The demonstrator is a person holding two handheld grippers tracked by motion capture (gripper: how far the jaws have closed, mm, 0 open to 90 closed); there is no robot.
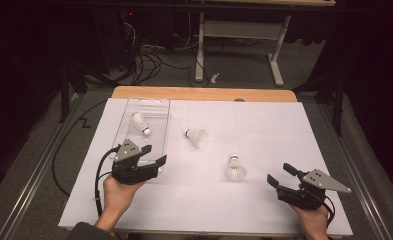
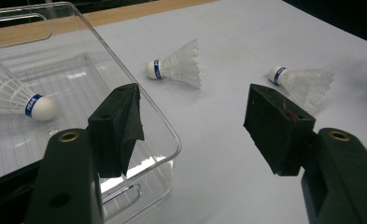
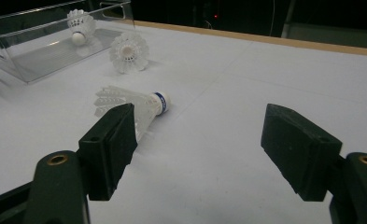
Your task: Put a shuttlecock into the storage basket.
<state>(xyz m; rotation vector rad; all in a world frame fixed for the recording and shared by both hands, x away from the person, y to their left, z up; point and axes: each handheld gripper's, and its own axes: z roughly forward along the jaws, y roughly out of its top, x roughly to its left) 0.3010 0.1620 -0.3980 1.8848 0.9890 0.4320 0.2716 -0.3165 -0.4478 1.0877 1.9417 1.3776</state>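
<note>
Three white shuttlecocks lie on their sides on a white worktop (image 1: 264, 200). One shuttlecock (image 1: 141, 123) rests inside a clear plastic tray (image 1: 156, 107) at the left; its long axis runs diagonally, round cork tip toward the near right, feathered skirt toward the far left. A second shuttlecock (image 1: 197, 136) lies on the bare worktop just right of the tray, cork pointing far left, skirt near right. A third shuttlecock (image 1: 235, 168) lies nearer the person, well apart from the second, its axis running front to back, cork away, skirt toward the person.

The left tongs (image 1: 153, 156) hover over the tray's near right corner, jaws wide apart, gripping and touching nothing. The right tongs (image 1: 280, 175) sit low at the right, pointing left toward the third shuttlecock, jaws also spread wide and empty.
</note>
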